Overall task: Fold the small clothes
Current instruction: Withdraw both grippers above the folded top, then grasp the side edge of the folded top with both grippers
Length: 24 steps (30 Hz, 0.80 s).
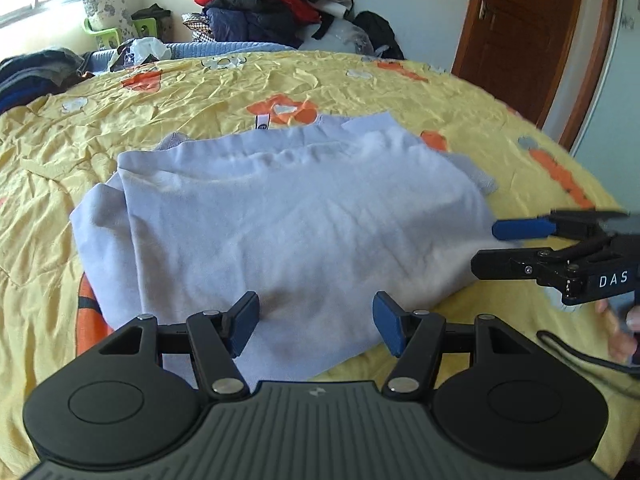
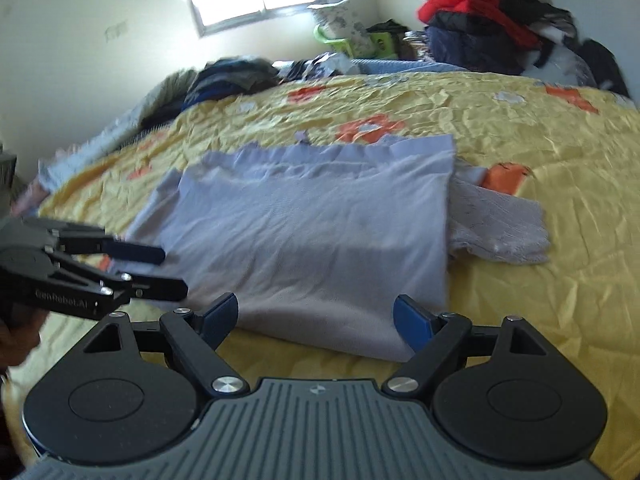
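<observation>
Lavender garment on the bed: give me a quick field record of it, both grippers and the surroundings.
garment: lavender garment, partly folded, lying on the bedspread
loose part: a sleeve sticks out from under the folded body
left gripper: open, over the near edge, nothing between the pads
right gripper: open, at the near edge, gripping nothing
background: clothes pile beyond the bed; wooden door

Pale lavender garment [image 1: 280,216] on yellow bedspread [image 1: 360,88] with orange-and-white flowers; black tools bearing blue pads [image 1: 244,322].
</observation>
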Each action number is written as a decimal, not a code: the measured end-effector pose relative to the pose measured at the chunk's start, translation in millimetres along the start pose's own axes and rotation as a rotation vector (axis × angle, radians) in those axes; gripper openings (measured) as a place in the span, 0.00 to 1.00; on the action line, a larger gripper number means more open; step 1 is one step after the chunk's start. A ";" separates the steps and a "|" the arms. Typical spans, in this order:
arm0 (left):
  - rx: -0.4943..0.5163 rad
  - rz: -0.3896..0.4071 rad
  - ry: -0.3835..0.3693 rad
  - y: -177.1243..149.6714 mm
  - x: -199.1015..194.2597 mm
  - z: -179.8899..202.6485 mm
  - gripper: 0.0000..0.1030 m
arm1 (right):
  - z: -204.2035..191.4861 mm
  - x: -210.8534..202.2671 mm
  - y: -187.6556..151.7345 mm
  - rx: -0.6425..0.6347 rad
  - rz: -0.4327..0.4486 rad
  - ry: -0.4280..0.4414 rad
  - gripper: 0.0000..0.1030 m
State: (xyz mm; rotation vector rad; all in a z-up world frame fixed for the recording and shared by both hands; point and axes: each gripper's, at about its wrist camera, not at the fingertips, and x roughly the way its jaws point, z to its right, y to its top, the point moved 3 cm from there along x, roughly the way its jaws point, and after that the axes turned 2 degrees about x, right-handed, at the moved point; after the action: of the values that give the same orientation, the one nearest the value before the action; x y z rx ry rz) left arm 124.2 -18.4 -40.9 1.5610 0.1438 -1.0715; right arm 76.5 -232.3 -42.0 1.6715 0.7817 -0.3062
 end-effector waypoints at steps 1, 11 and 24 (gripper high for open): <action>-0.009 0.009 -0.002 1.8 -0.3 0.4 0.61 | 4.1 -4.6 0.3 0.027 0.017 -0.004 0.81; 0.089 0.003 0.060 -8.1 5.3 24.1 0.61 | 42.4 -22.1 -4.3 0.223 0.094 -0.039 0.81; -0.162 0.147 0.147 18.5 -42.2 -63.6 0.71 | -55.9 -7.3 -0.8 -0.159 0.069 -0.006 0.81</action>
State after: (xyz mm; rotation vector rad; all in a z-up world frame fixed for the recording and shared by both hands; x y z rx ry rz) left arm 146.0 48.0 -5.0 1.4791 0.2076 -0.8110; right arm 58.9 -182.0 -23.8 1.5432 0.7233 -0.1956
